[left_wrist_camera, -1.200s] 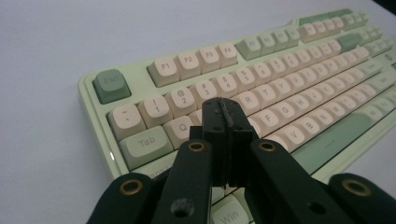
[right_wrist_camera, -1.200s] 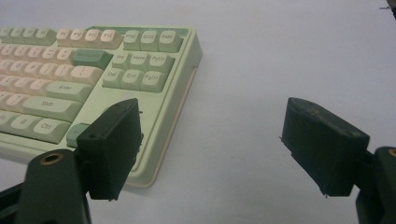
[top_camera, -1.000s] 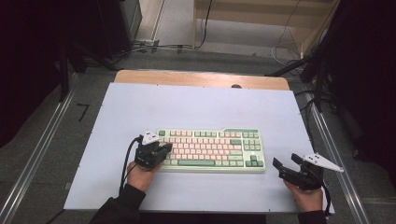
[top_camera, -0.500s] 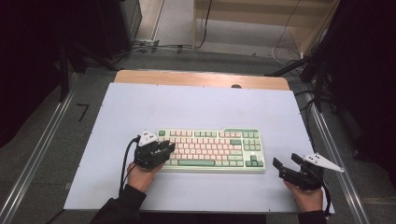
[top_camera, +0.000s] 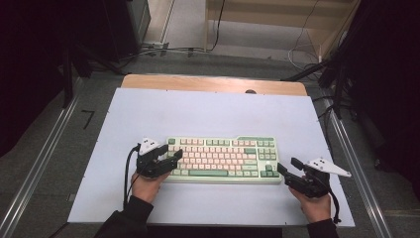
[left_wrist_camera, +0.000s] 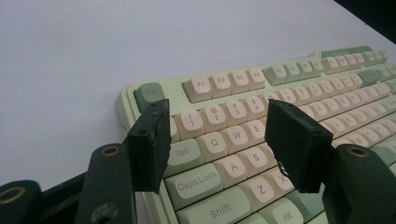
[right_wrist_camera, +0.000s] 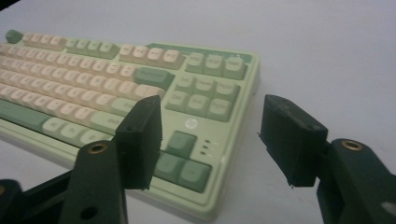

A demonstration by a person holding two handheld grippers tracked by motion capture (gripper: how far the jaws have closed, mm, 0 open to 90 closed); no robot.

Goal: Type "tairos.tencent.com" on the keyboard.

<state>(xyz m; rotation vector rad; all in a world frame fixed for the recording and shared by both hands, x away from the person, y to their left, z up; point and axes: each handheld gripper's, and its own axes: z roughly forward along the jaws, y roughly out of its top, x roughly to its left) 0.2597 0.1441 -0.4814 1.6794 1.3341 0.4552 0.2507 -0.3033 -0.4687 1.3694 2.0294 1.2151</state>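
At the lower left of the high view, our left hand-held gripper [top_camera: 171, 159] sits at the keyboard's [top_camera: 223, 159] left end, jaws parted over the Tab and Caps Lock keys — empty, nothing between them. Moving right, the keyboard lies flat on the white surface [top_camera: 208, 116] in the lower middle of the frame, long side toward us. At the lower right, our right hand-held gripper [top_camera: 287, 168] waits just beside the keyboard's right end, jaws likewise spread and holding nothing.

We judge this to be the approach step: both grippers lining up on the two ends for a lift or a shift. Next, each must close squarely on the case edge, not on the keycaps.

The keyboard is compact, pale green in the case — cream and pink letter keys, darker green modifiers [left_wrist_camera: 198, 181], an arrow cluster [right_wrist_camera: 182, 158] at its right end.
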